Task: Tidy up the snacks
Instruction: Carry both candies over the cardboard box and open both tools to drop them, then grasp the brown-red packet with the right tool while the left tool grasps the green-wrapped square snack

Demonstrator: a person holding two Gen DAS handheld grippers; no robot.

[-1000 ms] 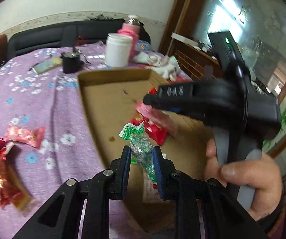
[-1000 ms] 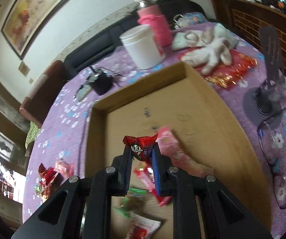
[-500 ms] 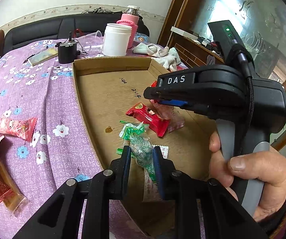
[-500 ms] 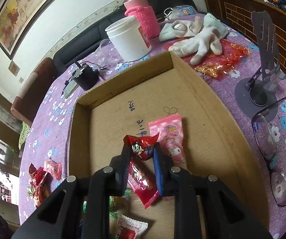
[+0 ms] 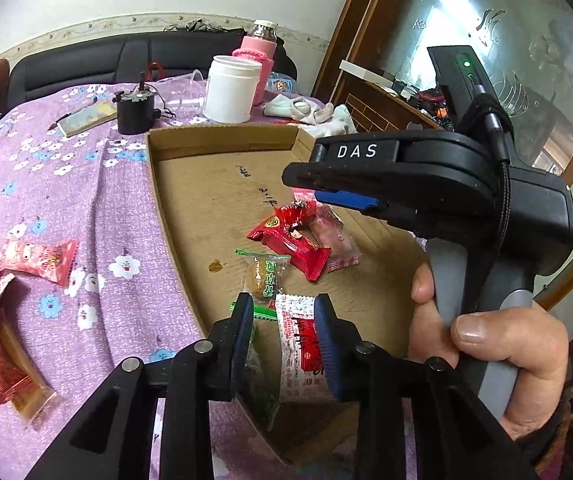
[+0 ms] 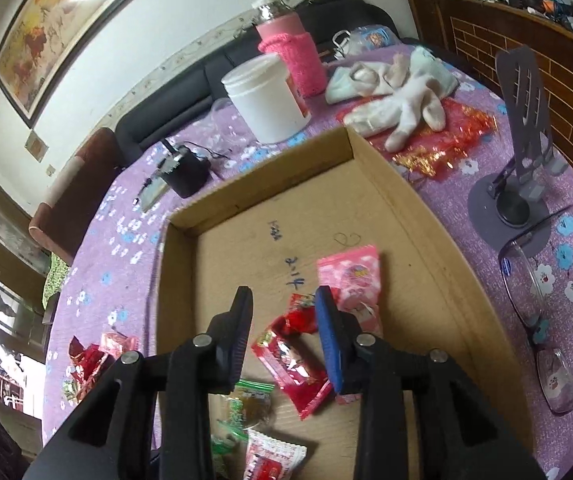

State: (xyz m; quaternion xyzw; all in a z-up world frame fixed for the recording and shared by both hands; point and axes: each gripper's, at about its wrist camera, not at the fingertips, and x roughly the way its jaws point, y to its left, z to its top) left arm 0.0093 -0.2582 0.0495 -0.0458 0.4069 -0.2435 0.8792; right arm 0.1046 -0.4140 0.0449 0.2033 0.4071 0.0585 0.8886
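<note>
A shallow cardboard box (image 5: 206, 200) lies on the purple flowered tablecloth and holds several wrapped snacks: a red pack (image 5: 286, 240), a pink pack (image 6: 350, 276), a green-trimmed one (image 5: 264, 272) and a white-red one (image 5: 300, 336). My left gripper (image 5: 284, 336) is open and empty above the box's near edge. My right gripper (image 6: 284, 328) is open over the box, above a small red candy (image 6: 300, 314); it also shows in the left wrist view (image 5: 406, 176). More snacks (image 5: 38, 256) lie on the cloth at left.
Behind the box stand a white jar (image 5: 230, 94), a pink-sleeved bottle (image 6: 290, 52) and a black device (image 5: 134, 110). White gloves (image 6: 398, 96) and a grey phone stand (image 6: 522, 168) are at right. Glasses (image 6: 542, 320) lie right of the box.
Both grippers have opened. The left one let go of the green-wrapped snack and the right one let go of the small red candy; both now lie in the box.
</note>
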